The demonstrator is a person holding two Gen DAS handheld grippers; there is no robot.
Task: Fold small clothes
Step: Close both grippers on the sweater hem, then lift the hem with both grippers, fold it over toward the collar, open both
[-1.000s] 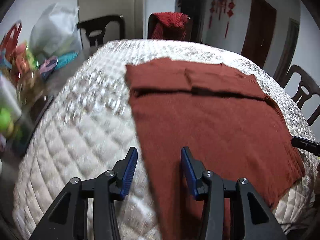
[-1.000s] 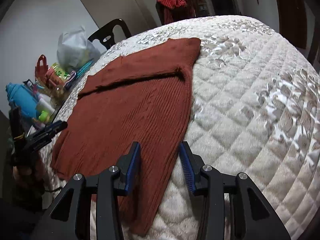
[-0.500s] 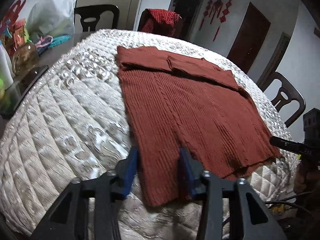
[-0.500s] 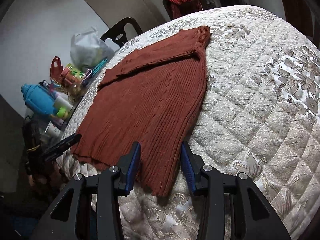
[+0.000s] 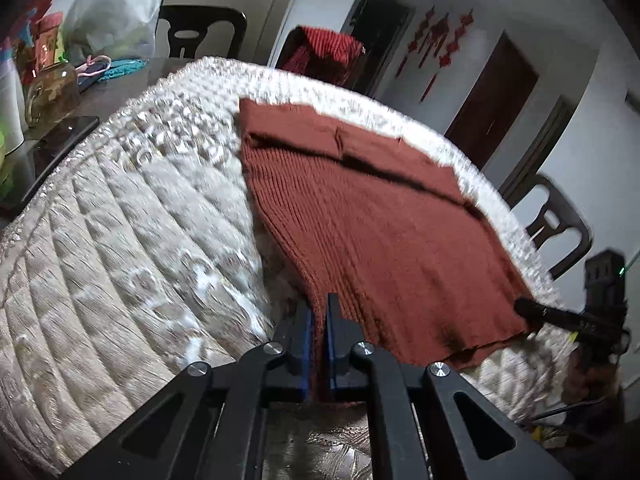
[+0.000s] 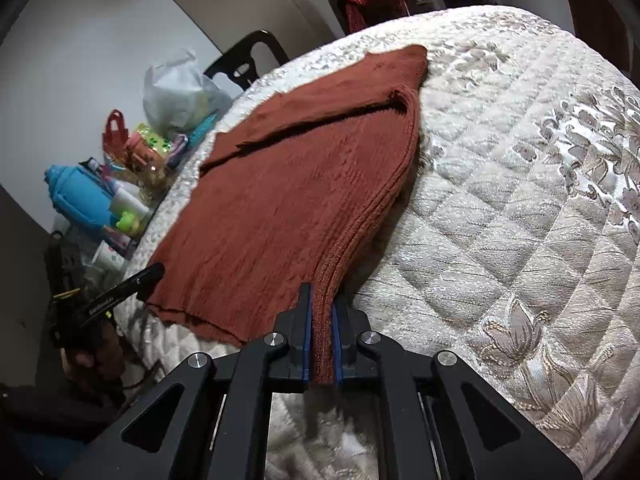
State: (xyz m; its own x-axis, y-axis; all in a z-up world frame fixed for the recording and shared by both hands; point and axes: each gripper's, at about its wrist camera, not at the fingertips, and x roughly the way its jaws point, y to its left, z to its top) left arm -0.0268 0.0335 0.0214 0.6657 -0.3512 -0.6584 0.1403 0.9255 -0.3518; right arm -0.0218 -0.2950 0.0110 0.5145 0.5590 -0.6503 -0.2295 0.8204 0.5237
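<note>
Left gripper (image 5: 319, 312) clamped on rust sweater (image 5: 372, 216) hem, lower centre; right gripper (image 6: 321, 312) likewise clamped on hem corner, lower centre. Quilted tablecloth (image 6: 520, 184) beneath.

Dim indoor light, sheen on the quilt (image 5: 120, 248), motion blur in the left view, fisheye-bent dark corners

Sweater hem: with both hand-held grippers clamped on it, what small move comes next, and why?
Probably lift both corners and carry the hem toward the folded sleeves: the left hand-held gripper and right hand-held gripper each pinch a corner of the sweater, already raised.
</note>
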